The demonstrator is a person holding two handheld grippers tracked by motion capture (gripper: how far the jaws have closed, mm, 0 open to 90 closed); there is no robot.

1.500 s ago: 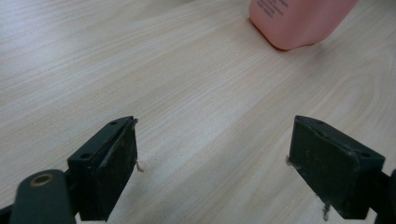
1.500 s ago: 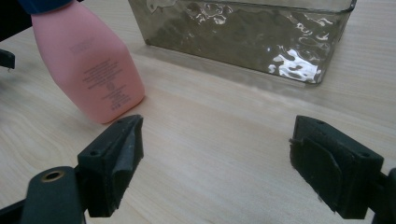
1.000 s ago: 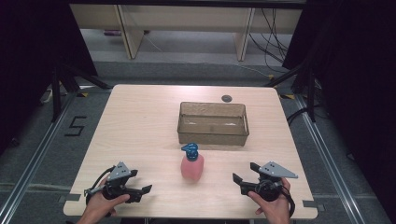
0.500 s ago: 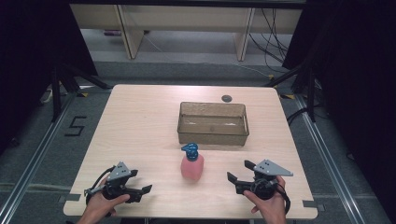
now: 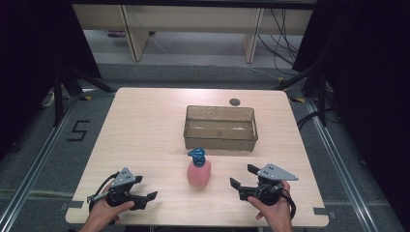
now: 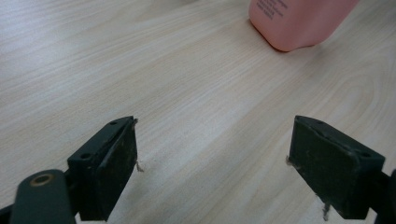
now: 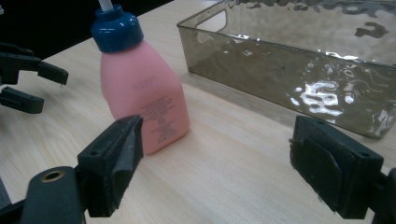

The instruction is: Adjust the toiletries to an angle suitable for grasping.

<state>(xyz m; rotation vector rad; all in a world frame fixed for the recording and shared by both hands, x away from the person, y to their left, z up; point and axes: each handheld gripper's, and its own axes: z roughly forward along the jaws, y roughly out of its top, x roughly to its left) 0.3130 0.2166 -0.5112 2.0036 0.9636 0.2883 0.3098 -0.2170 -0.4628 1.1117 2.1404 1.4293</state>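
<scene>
High view: a pale wooden tabletop [image 5: 145, 125] is seen from above, with a pink bottle [image 5: 198, 170] stood upright near the front edge, between the two tools. The bottle is capped in blue, and a short white stub is seen rising from the cap in the right gripper view. Just behind the bottle, apart from it, a smoky transparent bin [image 5: 220, 128] with a rippled wall is placed; nothing can be made out inside it. A small dark round object [image 5: 235, 102] is seen on the tabletop beyond the bin, near the far edge; what it is cannot be told.

The left tool [image 5: 149, 197] is held in the person's left hand [image 5: 104, 212] at the front left corner, its jaws spread and pointed toward the bottle, well apart from it. In the left gripper view the tool [image 6: 212, 158] is shown with bare wood between its wide-set jaws, and the base of the bottle [image 6: 299, 21] is seen farther ahead, to the upper right.

The right tool [image 5: 244, 176] is held in the right hand [image 5: 273, 212] at the front right, jaws spread and empty, near the bottle but not touching it. In the right gripper view the tool [image 7: 215, 163] is aimed between the bottle [image 7: 142, 100] and the bin [image 7: 299, 65], and the other tool [image 7: 44, 86] is seen at the far left.
</scene>
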